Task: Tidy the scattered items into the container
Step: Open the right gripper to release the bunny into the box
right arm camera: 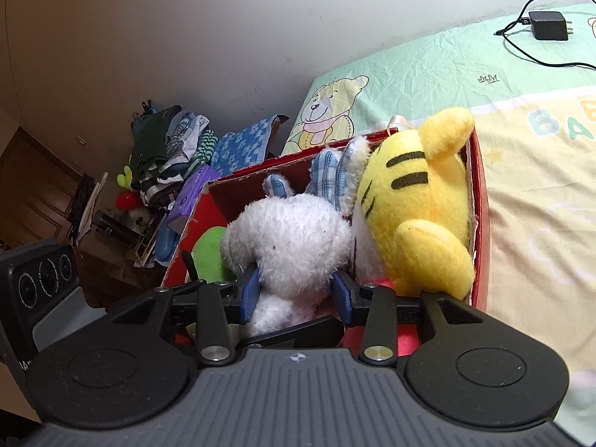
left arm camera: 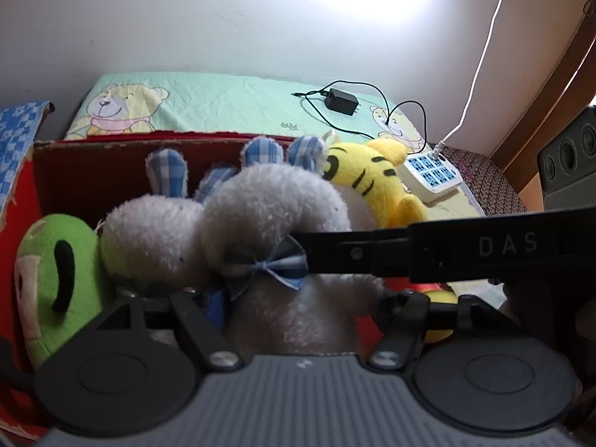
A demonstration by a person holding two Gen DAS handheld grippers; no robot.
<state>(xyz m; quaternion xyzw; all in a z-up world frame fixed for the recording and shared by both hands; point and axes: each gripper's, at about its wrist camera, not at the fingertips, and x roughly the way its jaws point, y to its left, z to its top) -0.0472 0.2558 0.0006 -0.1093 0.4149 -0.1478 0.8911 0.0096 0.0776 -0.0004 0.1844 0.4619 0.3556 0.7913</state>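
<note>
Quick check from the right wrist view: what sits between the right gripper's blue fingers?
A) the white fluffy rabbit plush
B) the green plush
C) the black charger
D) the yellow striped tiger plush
A: the right gripper has its blue fingers pressed on either side of the white rabbit plush, inside the red box; the yellow tiger plush lies beside it, ungripped.

two white bunnies [left arm camera: 260, 205], one tiger [left arm camera: 376, 175], one box [left arm camera: 93, 164]

Rabbit toy [right arm camera: 294, 238] in box [right arm camera: 480, 201], left of tiger toy [right arm camera: 421, 201]; box seemingly on bed [right arm camera: 540, 205].
</note>
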